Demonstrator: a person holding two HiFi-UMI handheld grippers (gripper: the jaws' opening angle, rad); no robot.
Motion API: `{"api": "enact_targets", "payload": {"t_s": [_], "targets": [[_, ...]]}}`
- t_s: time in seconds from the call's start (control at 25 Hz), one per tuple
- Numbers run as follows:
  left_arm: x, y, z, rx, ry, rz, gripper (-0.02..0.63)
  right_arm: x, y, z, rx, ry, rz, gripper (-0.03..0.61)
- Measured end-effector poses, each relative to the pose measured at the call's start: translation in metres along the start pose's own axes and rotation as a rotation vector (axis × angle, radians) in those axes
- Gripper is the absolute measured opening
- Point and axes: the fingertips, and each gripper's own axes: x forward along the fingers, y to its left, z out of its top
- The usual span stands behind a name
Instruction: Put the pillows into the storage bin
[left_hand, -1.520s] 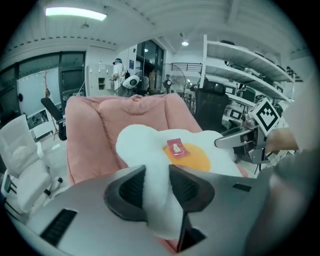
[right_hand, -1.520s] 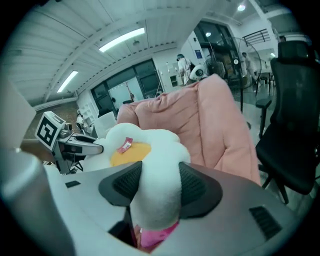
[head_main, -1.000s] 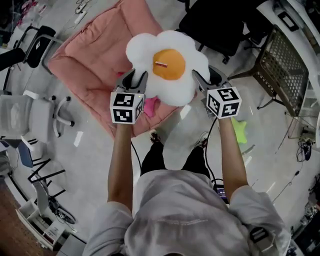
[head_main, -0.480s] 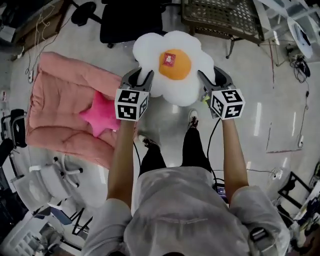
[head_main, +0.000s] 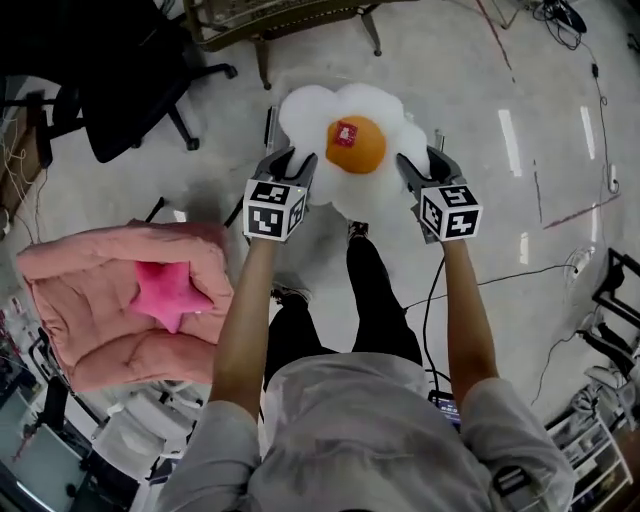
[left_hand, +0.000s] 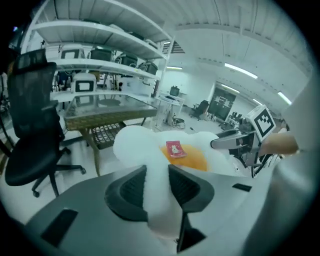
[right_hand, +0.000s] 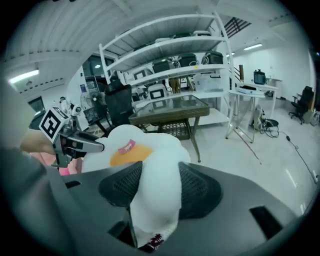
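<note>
Swinging round since a second ago, the head view has carried the pink cushion from under the load out to the lower left, and the mesh-sided bin from the right edge to the top, ahead of me. The grip has not changed through it.

My left gripper (left_hand: 156, 172) has its jaws partly closed on one white petal of the flower pillow (head_main: 350, 150), the plush bulging up between the pads. My right gripper (right_hand: 159, 170) clamps the opposite petal the same way, a little wider, with a sewn label hanging below the jaws. The pillow hangs in the air between them, orange centre up, its breadth running across from one gripper to the other.

What the next move turns on, as I judge it: the bin (head_main: 285, 20), which I take for the storage bin, lies straight beyond the pillow and a touch to the left, so the left gripper looks slightly nearer and the carry is forward.

A black office chair (head_main: 120, 90) stands left of that line. The pink star pillow (head_main: 168, 295) lies on the pink cushion (head_main: 70, 350), well apart at my lower left.

Only the bin's near rim and legs show in the head view. From the gripper views a glossy top seems to cover it, and I cannot tell whether the opening is free.
</note>
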Motion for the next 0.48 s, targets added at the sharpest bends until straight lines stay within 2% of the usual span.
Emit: {"api": "enact_targets", "payload": {"t_s": [0.16,0.48], "targets": [[0.087,-0.015,-0.019,-0.056,0.095,-0.049,0.133,0.031,-0.068,-0.039,0.052,0.048,-0.04,0.233],[0.243,-0.044,-0.111,-0.108,0.292,-0.104,0.137,0.099,-0.174,-0.164,0.115,0.205,-0.089,0.236]]}}
